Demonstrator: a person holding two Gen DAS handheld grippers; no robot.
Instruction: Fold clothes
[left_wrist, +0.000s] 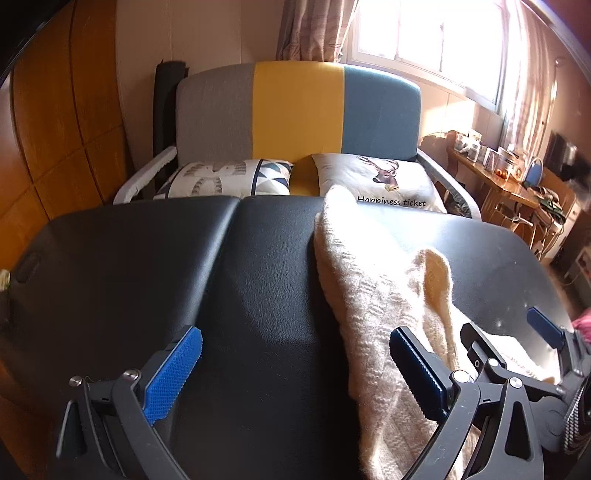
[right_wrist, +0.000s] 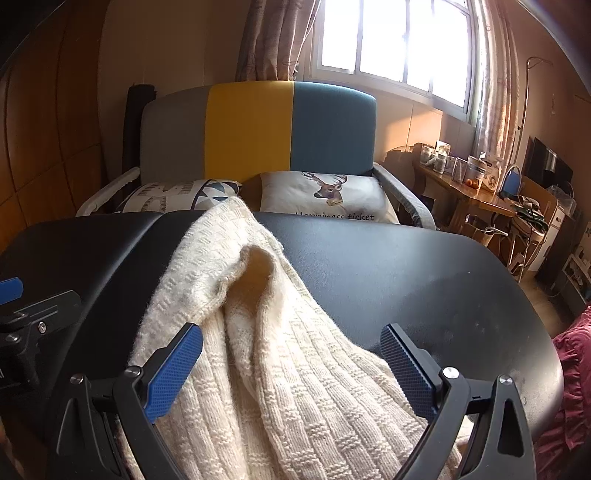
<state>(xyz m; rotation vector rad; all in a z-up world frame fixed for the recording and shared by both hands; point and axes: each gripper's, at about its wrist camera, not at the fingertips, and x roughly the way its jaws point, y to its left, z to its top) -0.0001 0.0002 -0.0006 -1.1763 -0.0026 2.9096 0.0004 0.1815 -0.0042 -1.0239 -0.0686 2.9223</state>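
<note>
Here, a ribbed cream knit (right_wrist: 295, 350) rumples across smooth black padding (right_wrist: 406, 266).

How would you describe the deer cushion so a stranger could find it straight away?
Start at the sofa with the grey, yellow and blue striped backrest behind the black padded table. Two cushions lie on its seat; take the white one under the blue stripe. Unlike the triangle-patterned cushion beside it, it shows a stag's head above printed words.

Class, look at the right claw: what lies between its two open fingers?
The cream knitted sweater lies between the right claw's fingers, spread over the black table; the right wrist view shows this.
</note>
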